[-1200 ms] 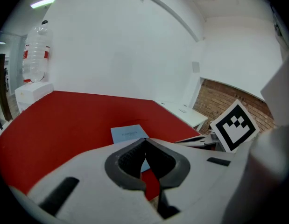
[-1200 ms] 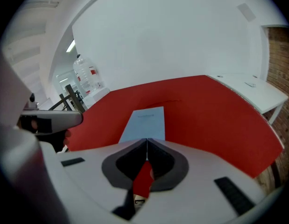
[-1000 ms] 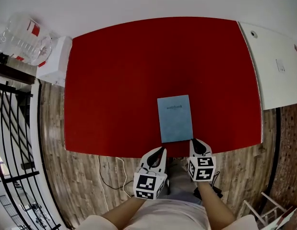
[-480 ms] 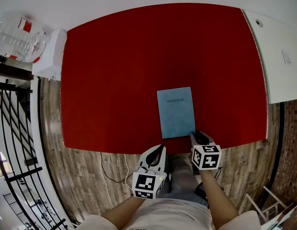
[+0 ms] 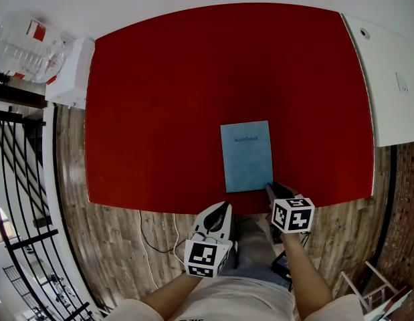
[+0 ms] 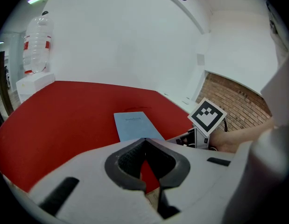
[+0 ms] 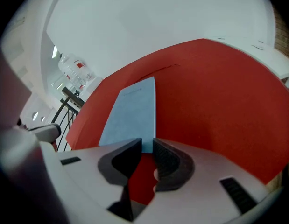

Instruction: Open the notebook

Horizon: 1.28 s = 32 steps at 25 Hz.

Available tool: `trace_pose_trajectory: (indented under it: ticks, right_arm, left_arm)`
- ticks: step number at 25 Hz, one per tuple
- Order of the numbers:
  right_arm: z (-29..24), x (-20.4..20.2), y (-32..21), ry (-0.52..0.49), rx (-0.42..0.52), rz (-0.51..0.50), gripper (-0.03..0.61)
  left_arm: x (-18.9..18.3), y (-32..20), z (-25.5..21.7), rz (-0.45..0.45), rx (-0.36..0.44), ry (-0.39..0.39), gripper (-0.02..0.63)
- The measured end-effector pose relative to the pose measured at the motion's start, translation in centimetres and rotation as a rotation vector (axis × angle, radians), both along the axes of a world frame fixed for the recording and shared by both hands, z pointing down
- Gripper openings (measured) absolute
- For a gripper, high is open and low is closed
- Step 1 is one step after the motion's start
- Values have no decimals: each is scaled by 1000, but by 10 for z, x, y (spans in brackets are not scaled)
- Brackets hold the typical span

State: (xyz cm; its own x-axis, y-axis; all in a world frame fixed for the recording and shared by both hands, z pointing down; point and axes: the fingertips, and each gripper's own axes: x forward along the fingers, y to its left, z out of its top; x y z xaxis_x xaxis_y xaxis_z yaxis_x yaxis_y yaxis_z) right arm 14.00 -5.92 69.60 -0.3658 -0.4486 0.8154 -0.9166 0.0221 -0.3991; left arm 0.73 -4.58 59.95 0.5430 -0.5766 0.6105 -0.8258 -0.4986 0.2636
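Observation:
A light blue closed notebook (image 5: 246,155) lies flat on the red table (image 5: 160,99), near its front edge. My right gripper (image 5: 273,188) sits at the notebook's near right corner. In the right gripper view the jaws (image 7: 147,144) stand a narrow gap apart, and the corner of the notebook (image 7: 132,115) shows in that gap. Whether they touch it I cannot tell. My left gripper (image 5: 222,209) hovers off the table's front edge, left of the notebook. Its jaws (image 6: 145,140) meet at the tips with nothing held. The left gripper view shows the notebook (image 6: 135,125) ahead.
A white box (image 5: 71,72) with clear plastic bottles (image 5: 26,49) stands past the table's far left corner. A white counter (image 5: 394,79) adjoins the table on the right. A black railing (image 5: 19,159) runs along the left, and a cable (image 5: 160,236) lies on the wooden floor.
My right gripper has moved forward to the notebook's near right corner. The left gripper has stayed below the table's edge. The notebook has not moved.

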Motion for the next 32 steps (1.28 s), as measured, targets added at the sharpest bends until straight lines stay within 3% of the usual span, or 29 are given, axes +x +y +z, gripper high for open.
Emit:
trace_pose_trajectory:
  ticks: [6, 13, 20, 25, 32]
  right_arm:
    - [-5, 3, 0, 47, 11, -21, 29]
    - [-11, 3, 0, 53, 31, -16, 25]
    - [-45, 3, -5, 157, 135, -61, 18]
    - [-84, -19, -5, 172, 223, -122, 14]
    - [-132, -82, -5, 97, 331, -246, 12]
  left_arm:
    - [-2, 1, 1, -9, -6, -4, 6]
    - [-3, 2, 1, -15, -10, -6, 6]
    - [-8, 3, 0, -30, -7, -4, 6]
    - [-17, 2, -3, -46, -2, -5, 6]
    - [-39, 1, -6, -93, 4, -14, 6]
